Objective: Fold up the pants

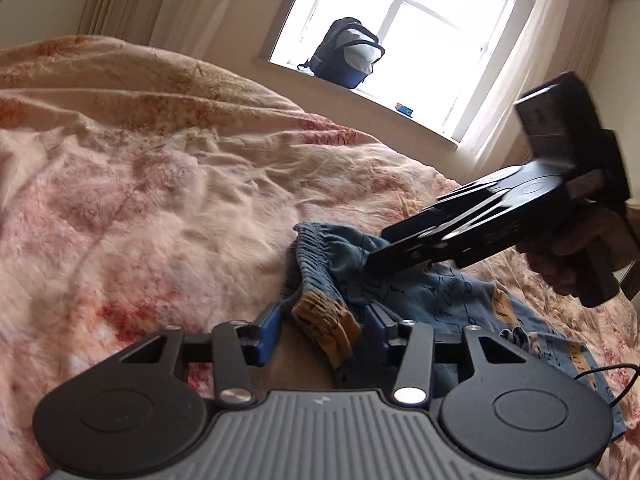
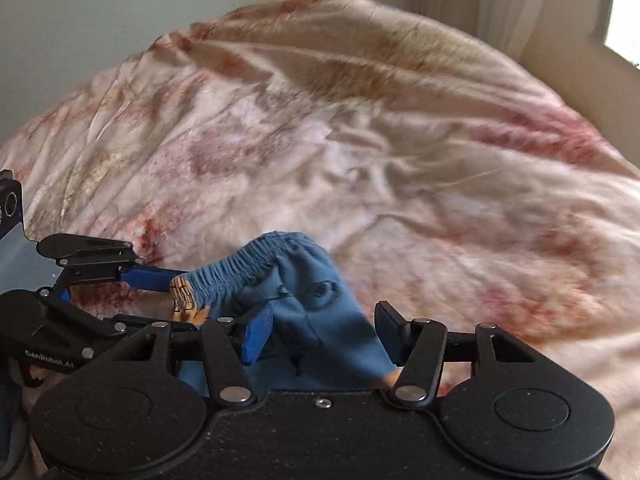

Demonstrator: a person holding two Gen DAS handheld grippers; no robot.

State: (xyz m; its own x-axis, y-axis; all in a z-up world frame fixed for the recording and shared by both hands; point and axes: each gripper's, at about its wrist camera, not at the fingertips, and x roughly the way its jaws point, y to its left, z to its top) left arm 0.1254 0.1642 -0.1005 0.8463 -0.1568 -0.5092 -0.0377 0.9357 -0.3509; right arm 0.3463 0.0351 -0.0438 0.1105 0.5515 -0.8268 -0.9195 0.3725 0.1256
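**Taking hold of the waistband, both tongs at once**

On my left, my left gripper [image 1: 323, 328] points down at the near end of the elastic waistband [image 1: 316, 248]. Its blue pads [image 1: 268, 332] stand apart, one on each side of the tan patch [image 1: 320, 320] sewn at the waistband's edge. I see a sliver of bedspread between the left pad and the cloth, so I judge that nothing is pinched yet.

In the middle lie the pants [image 1: 440, 296]: small, blue, with a printed pattern, bunched in a loose heap on the pink floral bedspread [image 1: 160, 200]. The waistband is humped up towards the far side. The legs trail off to the right, crumpled and not laid flat.

On my right, my right gripper [image 2: 324, 334] comes in steeply over the same heap, a little further along the waistband. Its jaws are also apart, with blue cloth filling the space between the pads [image 2: 258, 336]. The picture is smeared there, but neither pad seems to press on the cloth.

So I take this for the very start: getting a hold on both ends of the waist before the pants can be lifted and spread.

The next move calls for both pairs of jaws to close firmly on the elastic, catching both layers of the waist. After that the tongs need to draw apart and lift, so the legs hang free and can be laid out straight. The risk, I think, is pinching only one layer, or the bedspread with it.
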